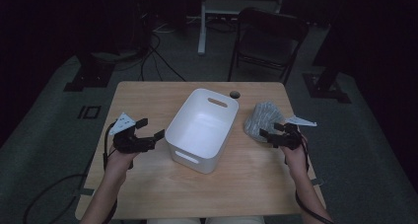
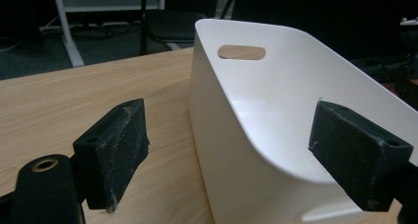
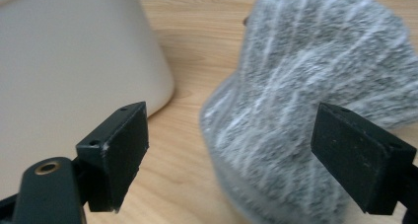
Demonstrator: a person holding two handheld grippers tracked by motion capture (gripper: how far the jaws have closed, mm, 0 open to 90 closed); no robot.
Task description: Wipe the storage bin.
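- My left gripper (image 1: pixel 153 129) hangs over the left part of the wooden table (image 1: pixel 148 189), just left of the white bin (image 1: pixel 201 130), with its jaws spread wide and nothing between the pads.
- In the left gripper view (image 2: pixel 226 160), the bin's (image 2: pixel 296 110) near left wall rises between the two jaws: one pad sits outside the wall, over bare table (image 2: pixel 74 100), and the other sits over the inside of the bin. Neither pad touches the plastic.
- The bin stands upright in the middle of the table, open side up, with an oval handle slot (image 2: pixel 241 52) in its far wall.
- My right gripper (image 1: pixel 270 131) is on the right side of the table, pointing left and away from me at the grey cloth (image 1: pixel 263 120), its jaws wide apart.
- The cloth is a crumpled grey heap with pale streaks, lying on the table just right of the bin and clear of it.
- In the right gripper view (image 3: pixel 229 160), the cloth (image 3: pixel 305 110) bulks up in front of the jaws and fills most of the gap between them, leaning toward the right-hand pad. I cannot tell whether that pad brushes the fabric; the left-hand pad stands clear of it, with the bin's (image 3: pixel 74 61) rounded corner beyond it.
- Neither gripper holds anything.
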